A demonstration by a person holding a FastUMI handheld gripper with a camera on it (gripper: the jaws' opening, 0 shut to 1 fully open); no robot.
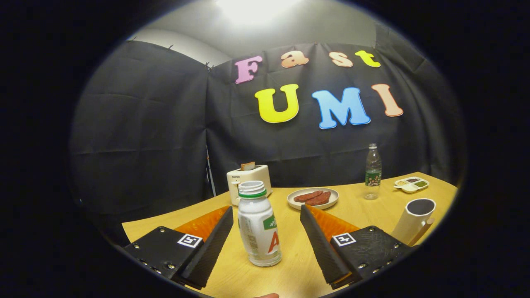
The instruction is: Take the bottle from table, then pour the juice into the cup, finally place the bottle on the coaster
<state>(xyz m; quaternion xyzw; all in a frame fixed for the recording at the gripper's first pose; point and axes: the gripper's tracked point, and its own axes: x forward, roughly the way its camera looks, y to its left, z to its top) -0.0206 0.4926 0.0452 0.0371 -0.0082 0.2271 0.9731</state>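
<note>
**Bottle between spread fingers, not yet gripped**

Gripper (267, 231) fingers stand apart, flanking the upright bottle (258, 225) near the desk's (364, 211) front edge, untouched. Best to close squarely at mid-body. Cup (414, 219) stands near the right edge.

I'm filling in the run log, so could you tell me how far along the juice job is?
Nothing looks done yet. The white juice bottle stands upright on the wooden table, uncapped. In hand: the gripper is open, its fingers on either side of the bottle, not pressing it. Left: grasp, pour into the white cup beyond the right finger, then set the bottle on the coaster.
</note>
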